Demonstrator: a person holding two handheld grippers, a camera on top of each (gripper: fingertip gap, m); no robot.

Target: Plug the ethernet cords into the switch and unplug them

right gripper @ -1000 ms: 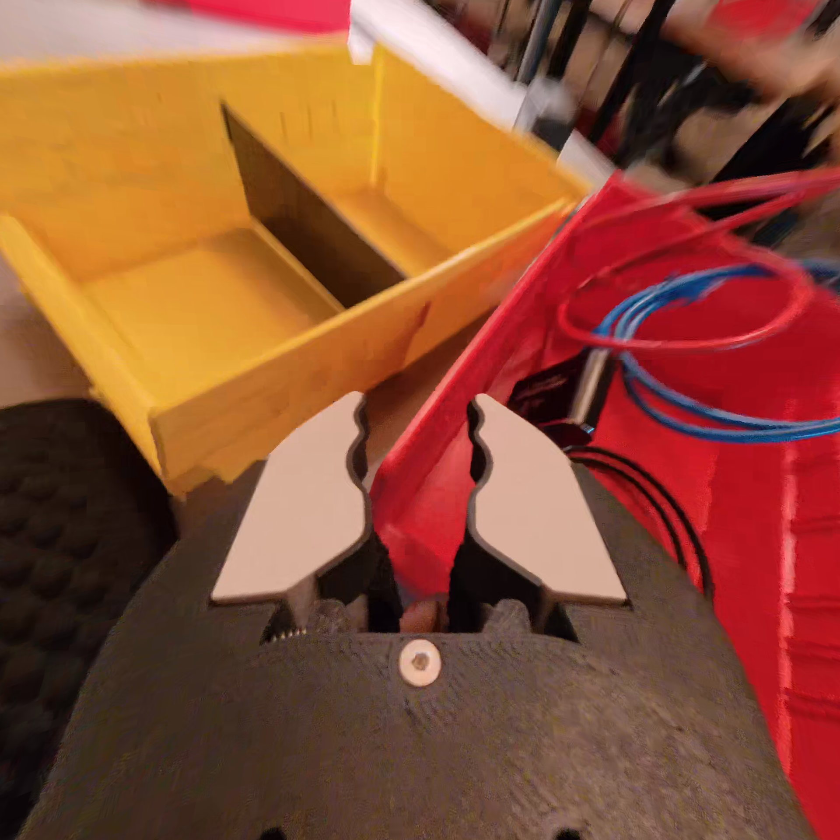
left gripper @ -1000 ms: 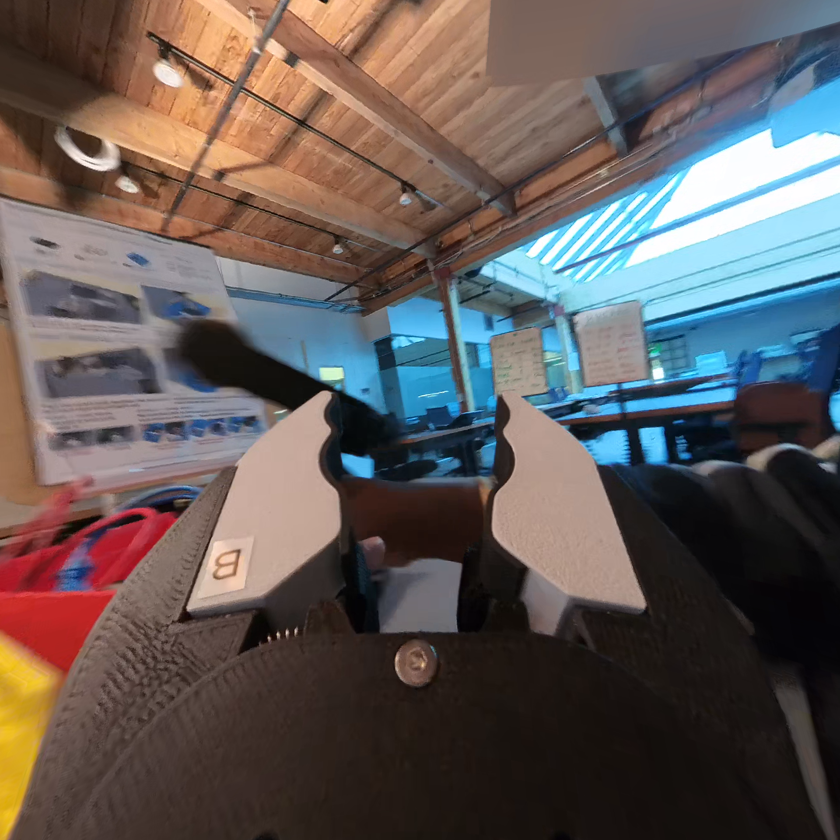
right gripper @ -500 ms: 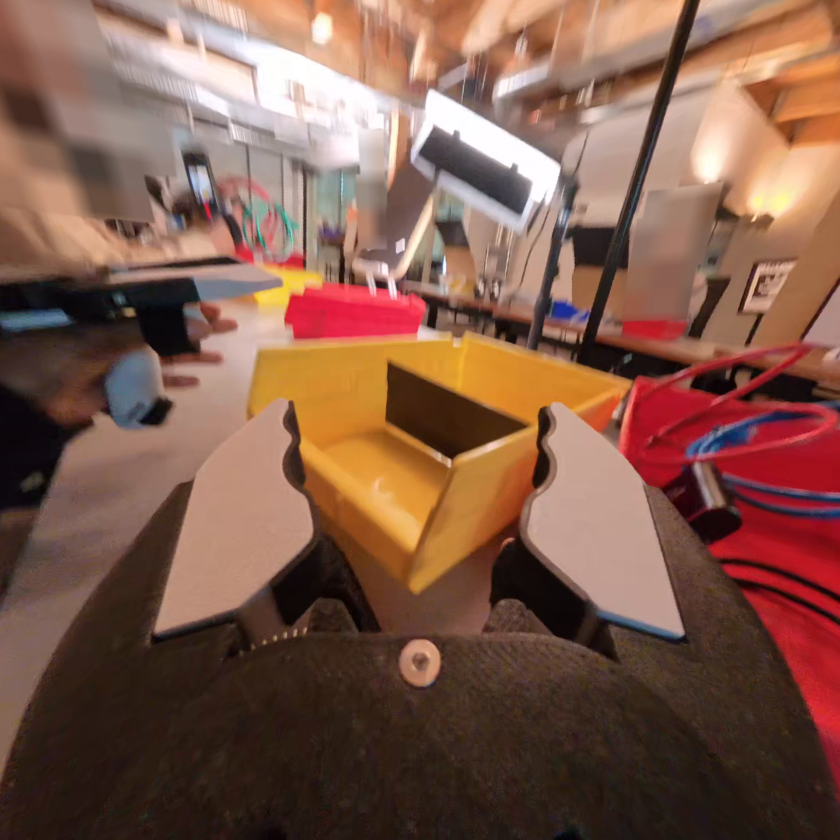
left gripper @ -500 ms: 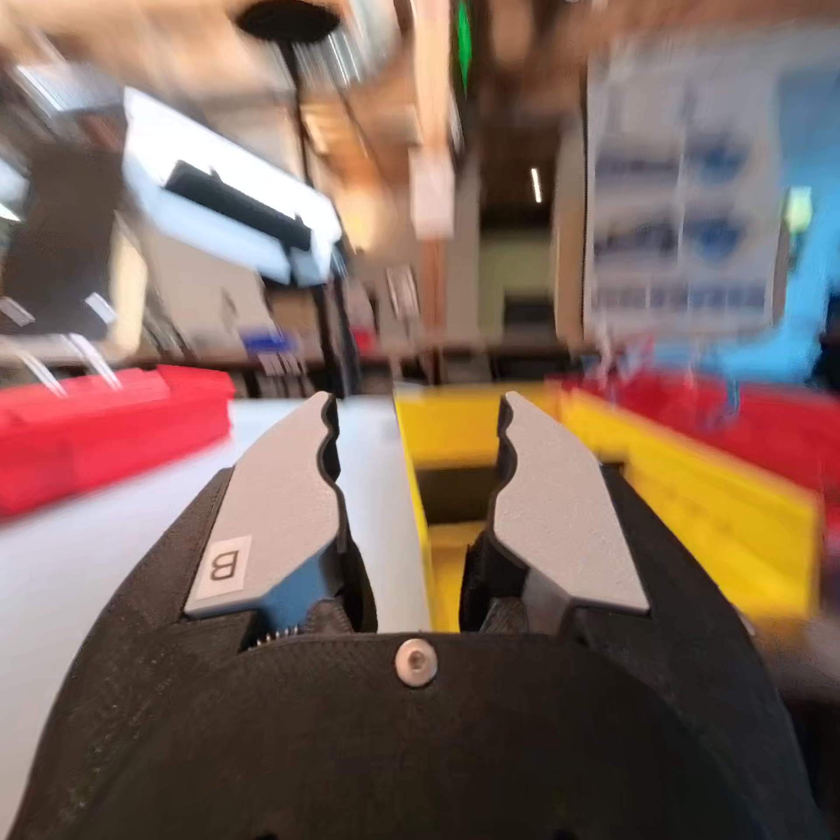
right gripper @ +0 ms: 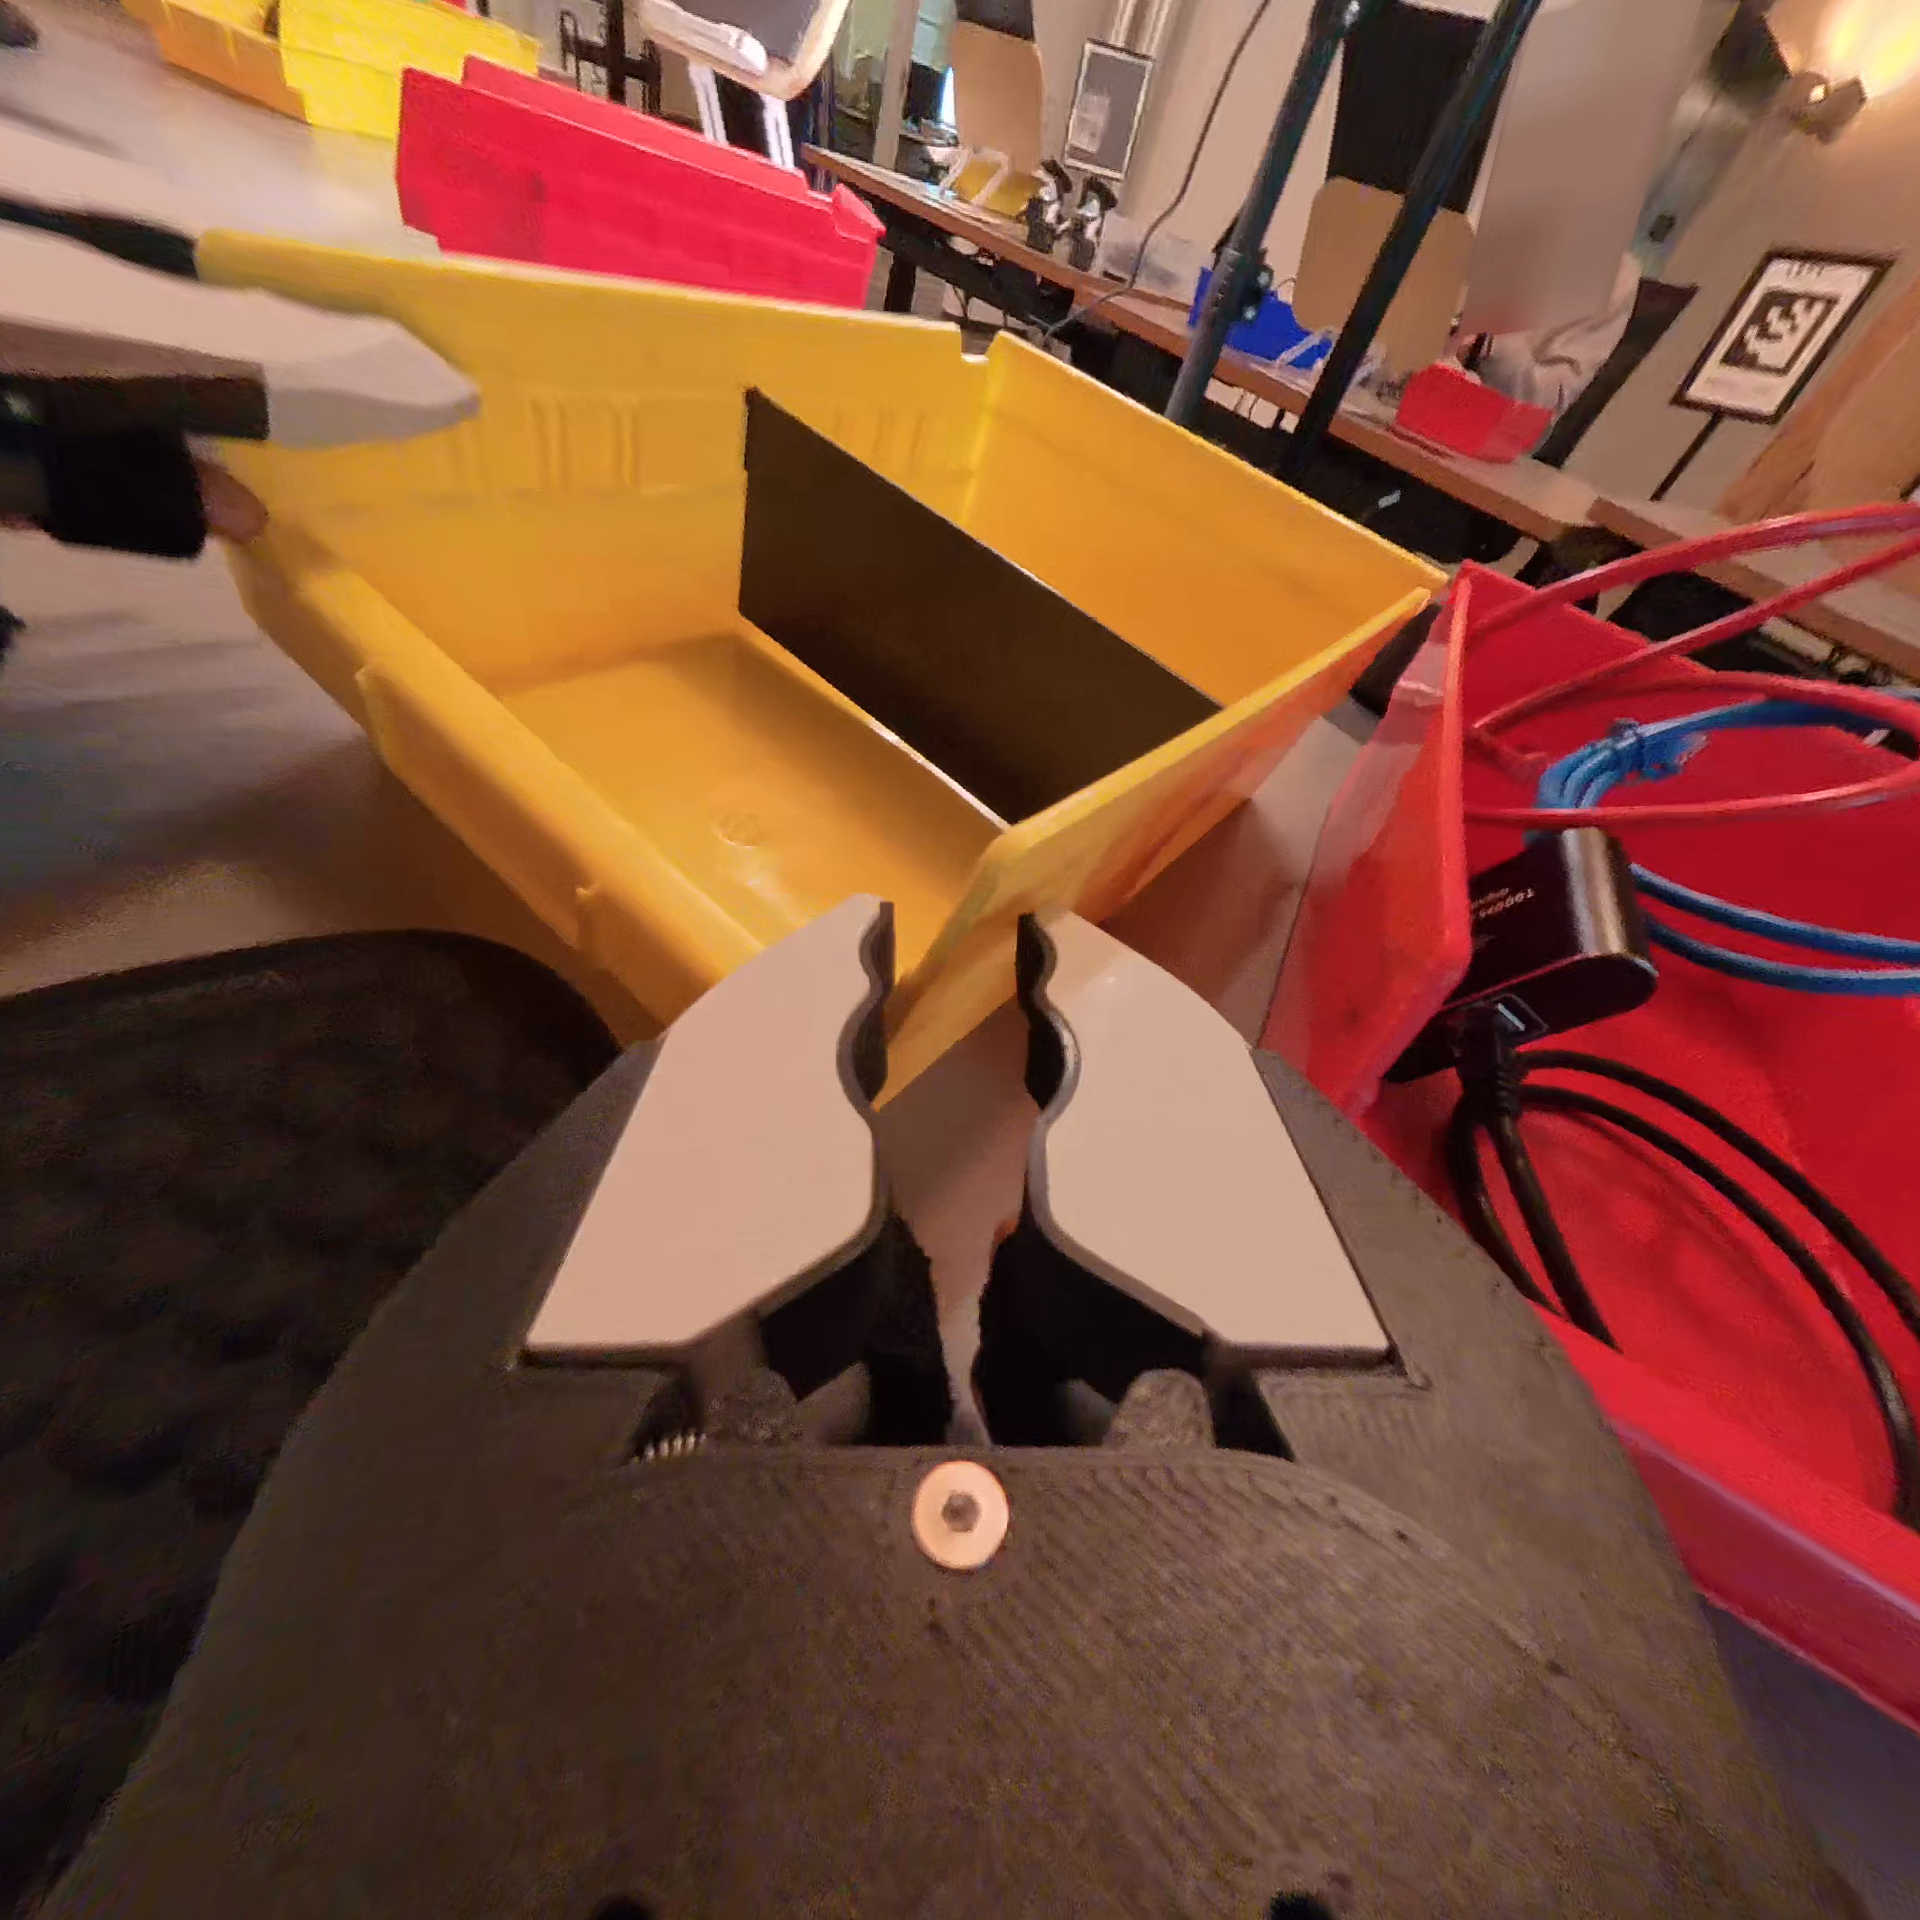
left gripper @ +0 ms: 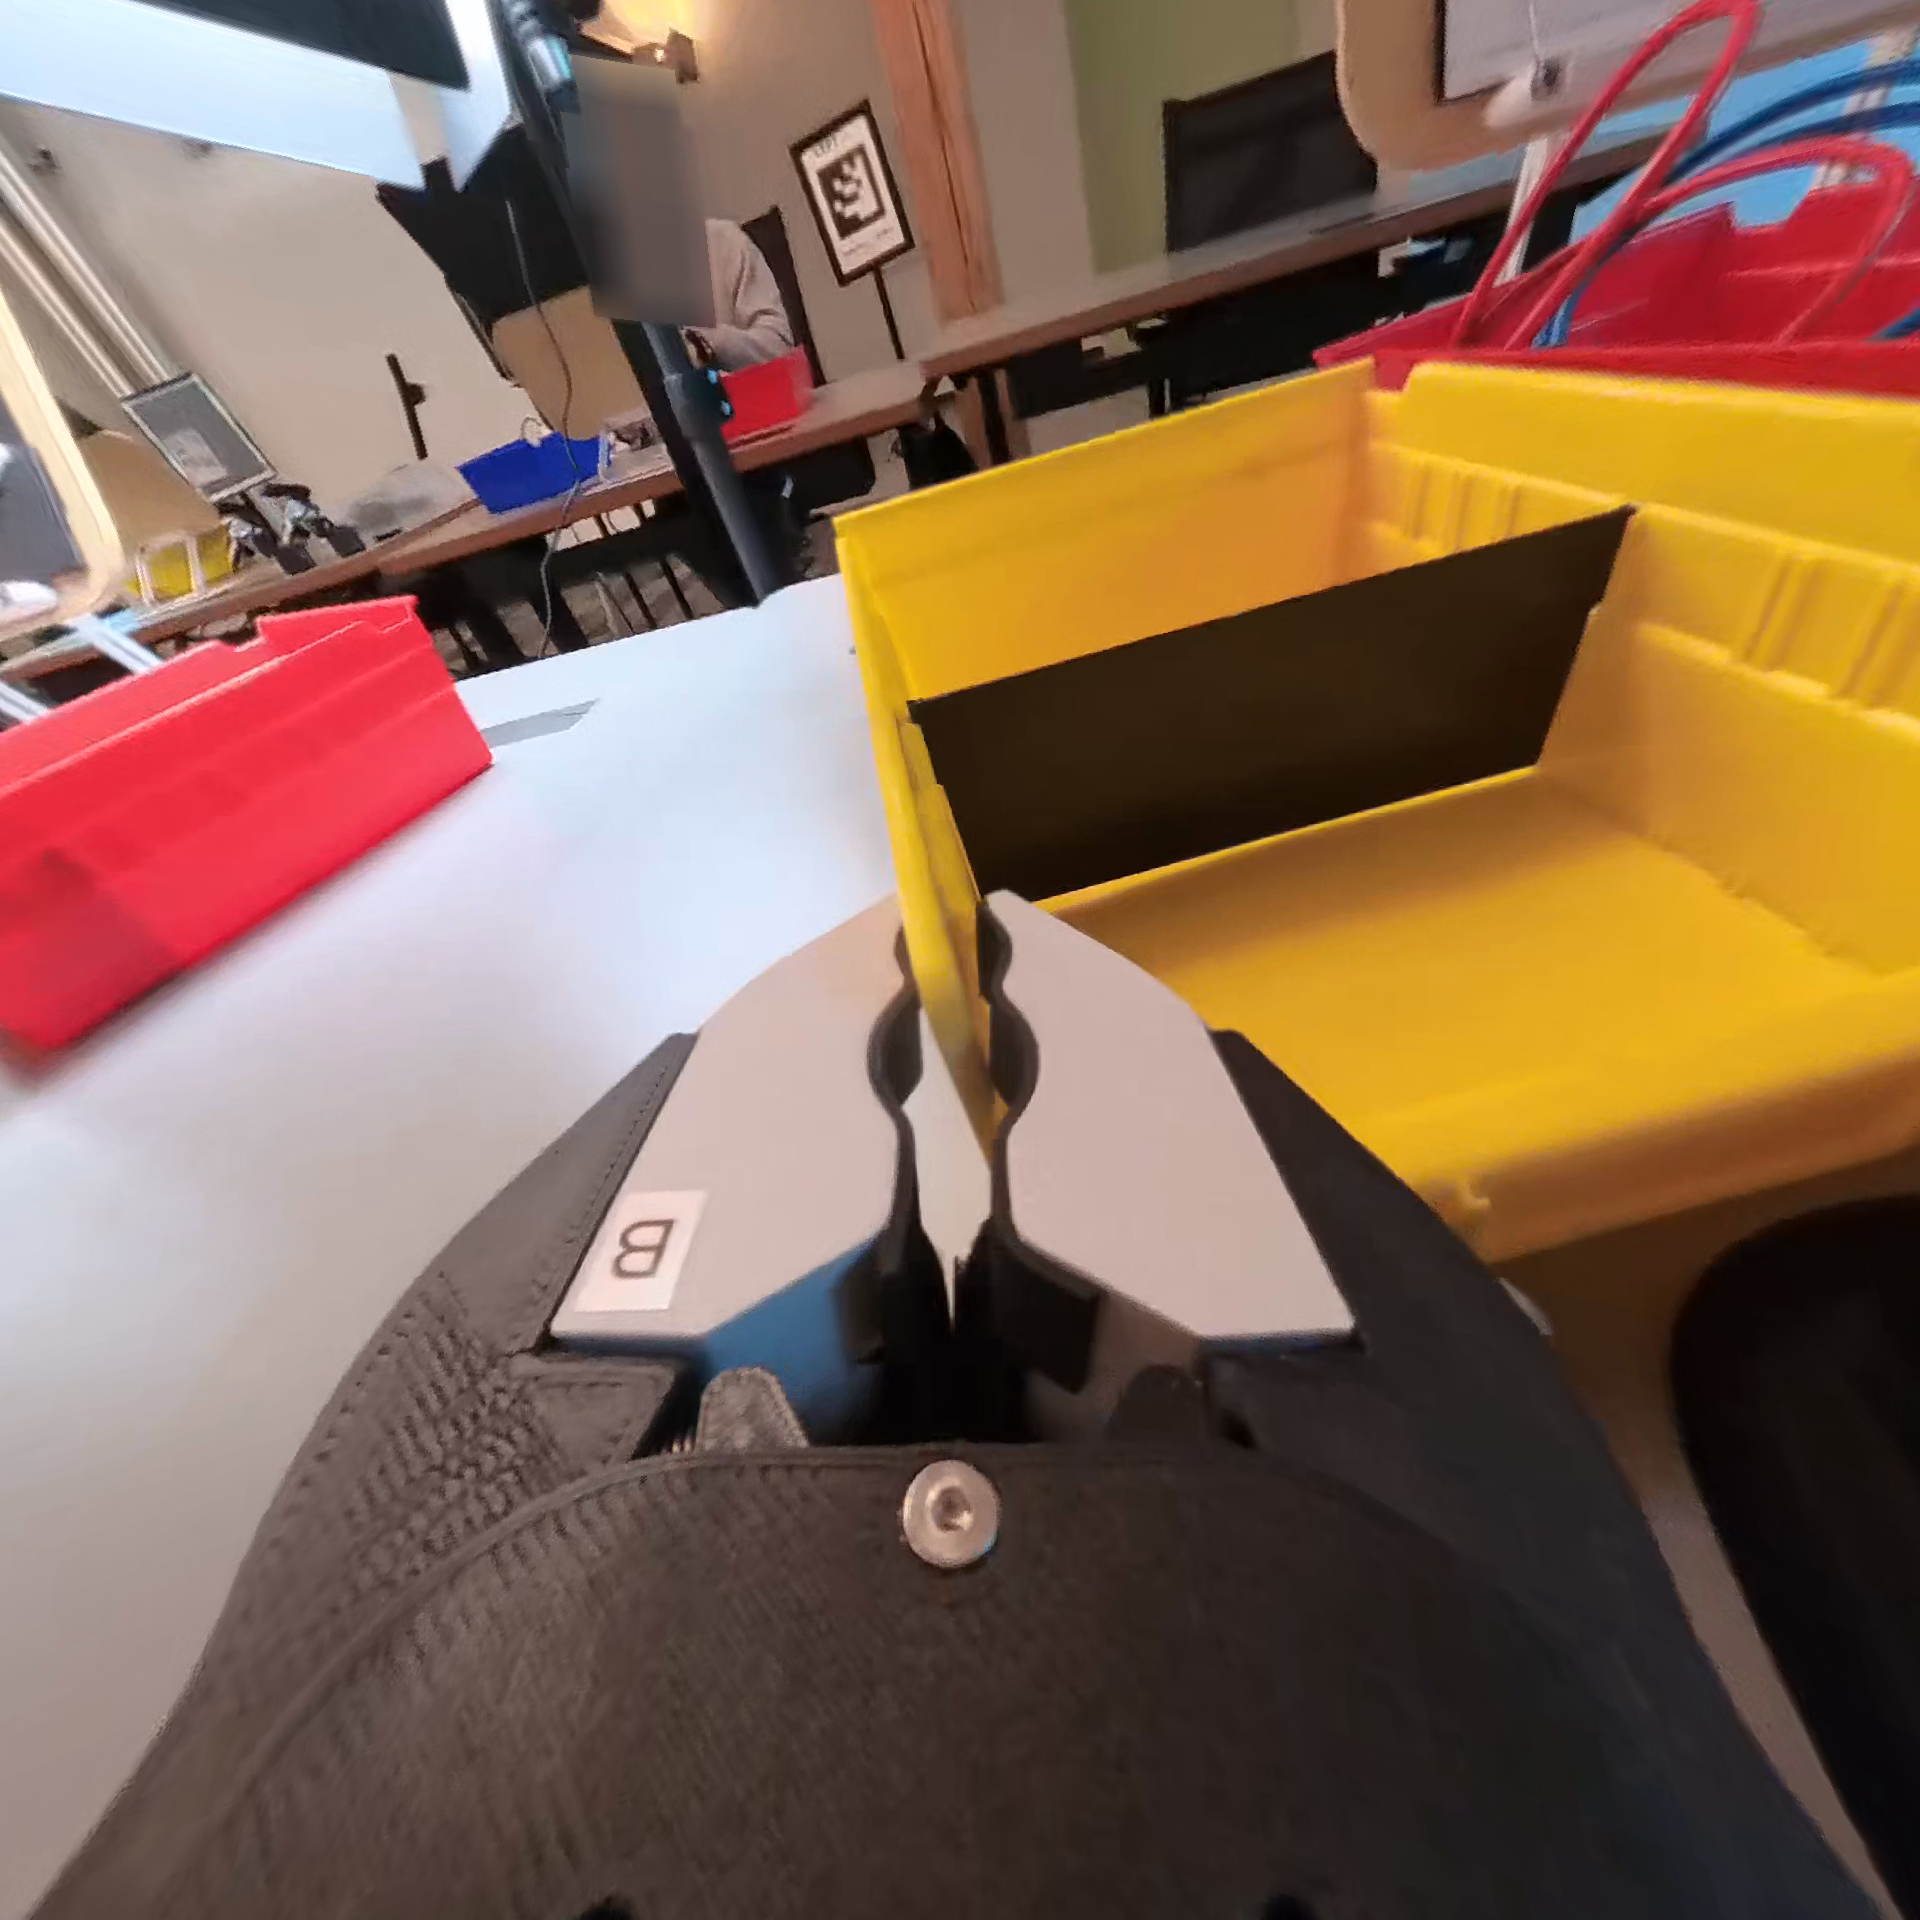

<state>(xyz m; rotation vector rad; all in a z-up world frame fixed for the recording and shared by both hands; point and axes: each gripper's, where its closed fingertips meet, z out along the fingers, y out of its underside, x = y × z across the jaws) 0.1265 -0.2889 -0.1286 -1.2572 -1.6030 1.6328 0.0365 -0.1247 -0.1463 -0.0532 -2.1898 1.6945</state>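
Both hand-held grippers, left (left gripper: 943,1039) & right (right gripper: 951,1013), pinch yellow bin (right gripper: 1101,540) walls. Switch (right gripper: 1548,935) w/ cords (right gripper: 1766,940) sits in red bin (right gripper: 1382,883). Risk: uneven pull tips the bin, wall slips.

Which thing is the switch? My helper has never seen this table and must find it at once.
Find the red bin just right of the yellow bin. The switch leans inside, near its left wall. It is the only solid black box there; red cords, blue cords and black cords surround it.
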